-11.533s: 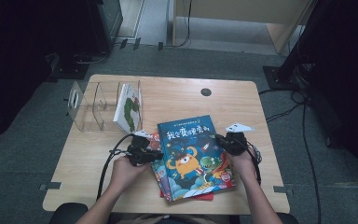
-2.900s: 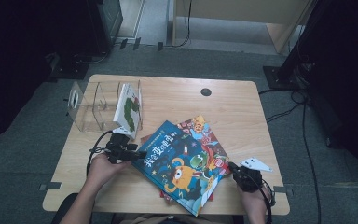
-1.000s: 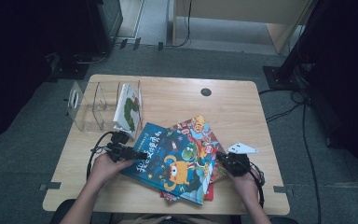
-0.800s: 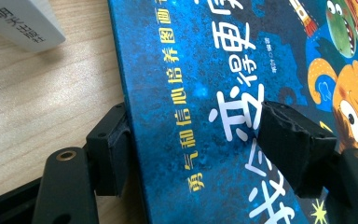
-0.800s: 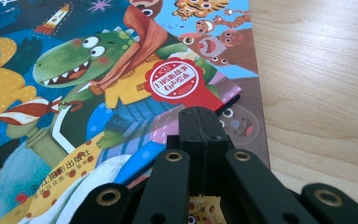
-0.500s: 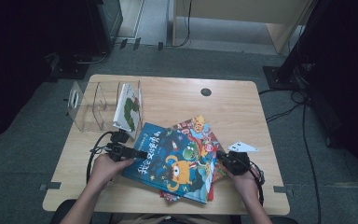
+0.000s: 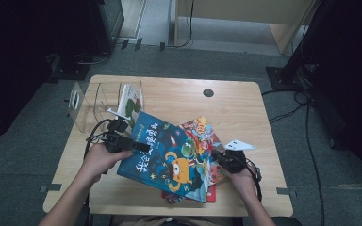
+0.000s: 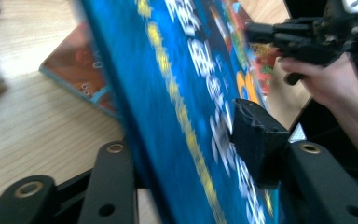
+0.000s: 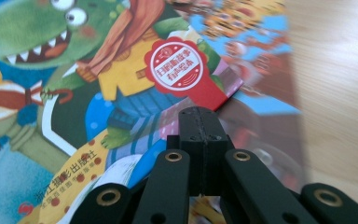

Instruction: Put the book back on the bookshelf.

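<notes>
Currently: blue picture book [image 7: 169, 160] lifted at its left edge, tilted up off a small stack of other picture books [image 7: 202, 136] on wooden tabletop [image 7: 235, 101]. Left gripper [image 7: 139, 147] clamped on the blue picture book's upper-left edge; in the left gripper view one black jaw on the cover face, the other behind, jaws parted only by the book's thickness. Right gripper [image 7: 217, 156] resting at the right side of the stack; in the right gripper view jaws pressed fully together [image 9: 199, 140], nothing between them, tip over the glossy covers. Judged handling: thin, light, large-format; glossy laminated cover, likely slippery under hard jaw pads; moderately stiff yet prone to sag or swing when held by one edge only. Best hold judged near the spine edge or a corner, jaws well onto the cover, second support along the opposite edge. Cover print: orange monster, green crocodile, yellow lettering, red round seal. Clear acrylic rack [image 7: 92, 106] with dividers at tabletop's left rear, one green-and-white book [image 7: 131, 106] standing upright inside. Pale wood grain, round dark grommet [image 7: 208, 92] near far edge.
</notes>
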`<state>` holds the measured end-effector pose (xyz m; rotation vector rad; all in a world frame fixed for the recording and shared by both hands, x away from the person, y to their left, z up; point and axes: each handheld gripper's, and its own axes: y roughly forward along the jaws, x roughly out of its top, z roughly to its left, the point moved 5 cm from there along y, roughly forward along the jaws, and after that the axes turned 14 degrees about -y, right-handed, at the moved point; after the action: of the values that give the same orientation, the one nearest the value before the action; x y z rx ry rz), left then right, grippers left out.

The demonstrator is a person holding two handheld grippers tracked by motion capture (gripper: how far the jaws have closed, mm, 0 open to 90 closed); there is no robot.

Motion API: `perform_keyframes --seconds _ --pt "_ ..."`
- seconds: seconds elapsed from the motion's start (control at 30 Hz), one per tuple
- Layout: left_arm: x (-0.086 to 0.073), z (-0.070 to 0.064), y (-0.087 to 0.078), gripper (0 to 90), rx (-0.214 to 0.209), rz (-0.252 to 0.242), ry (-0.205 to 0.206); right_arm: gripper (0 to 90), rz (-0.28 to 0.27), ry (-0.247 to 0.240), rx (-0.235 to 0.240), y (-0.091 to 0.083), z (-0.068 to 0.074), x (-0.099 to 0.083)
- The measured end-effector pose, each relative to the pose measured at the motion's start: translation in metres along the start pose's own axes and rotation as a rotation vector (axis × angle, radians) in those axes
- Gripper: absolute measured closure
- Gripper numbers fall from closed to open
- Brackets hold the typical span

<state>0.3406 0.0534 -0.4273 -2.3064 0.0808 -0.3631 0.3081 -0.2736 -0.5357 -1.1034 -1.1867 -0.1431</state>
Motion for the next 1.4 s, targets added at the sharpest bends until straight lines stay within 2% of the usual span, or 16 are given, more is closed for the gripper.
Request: perform_keyframes --seconds 0.03,0.37,0.47,0.57,0.63,0.73,0.8,0.9,1.0,1.07,1.13,1.23,1.27,1.33,1.37,1.4 --pt "0.004 -0.003 -0.007 58.6 -0.019 -0.018 -0.01 90.0 0.009 -0.044 -0.006 0.004 0.006 0.005" --pt "0.026 -0.018 -0.029 68.7 0.015 0.03 -0.019 90.0 0.018 -0.103 0.058 0.02 0.013 0.019" --pt "0.032 -0.023 -0.032 70.4 0.022 0.091 -0.035 90.0 0.015 -0.127 0.075 0.025 0.016 0.023" --pt "0.036 -0.027 -0.033 72.2 0.034 0.116 -0.039 89.4 0.027 -0.147 0.082 0.028 0.017 0.026" --pt "0.045 -0.032 -0.038 75.7 0.006 0.14 -0.062 85.5 0.026 -0.163 0.078 0.031 0.018 0.028" --pt "0.052 -0.034 -0.041 79.4 0.001 0.146 -0.079 80.9 0.02 -0.182 0.09 0.032 0.018 0.029" --pt "0.059 -0.039 -0.043 80.5 0.007 0.181 -0.102 74.8 0.022 -0.215 0.099 0.032 0.019 0.029" --pt "0.066 -0.043 -0.048 82.3 0.006 0.208 -0.118 69.0 0.033 -0.21 0.096 0.029 0.015 0.027" --pt "0.073 -0.048 -0.055 83.2 0.012 0.198 -0.098 67.5 0.038 -0.217 0.092 0.027 0.013 0.026" --pt "0.079 -0.055 -0.066 83.1 0.06 0.196 -0.073 67.0 0.04 -0.226 0.095 0.027 0.014 0.026" --pt "0.082 -0.058 -0.076 83.0 0.082 0.184 -0.06 66.5 0.041 -0.227 0.093 0.027 0.014 0.026" --pt "0.086 -0.058 -0.087 83.0 0.08 0.171 -0.068 66.2 0.039 -0.227 0.096 0.027 0.014 0.026" --pt "0.089 -0.059 -0.1 82.9 0.072 0.159 -0.08 66.1 0.036 -0.225 0.094 0.027 0.014 0.026" --pt "0.093 -0.059 -0.116 83.0 0.069 0.141 -0.092 66.1 0.034 -0.223 0.093 0.027 0.014 0.025" --pt "0.093 -0.059 -0.116 83.0 0.069 0.141 -0.092 66.1 0.034 -0.223 0.093 0.027 0.014 0.025" --pt "0.097 -0.06 -0.129 83.1 0.07 0.127 -0.102 66.1 0.032 -0.222 0.092 0.026 0.014 0.025"
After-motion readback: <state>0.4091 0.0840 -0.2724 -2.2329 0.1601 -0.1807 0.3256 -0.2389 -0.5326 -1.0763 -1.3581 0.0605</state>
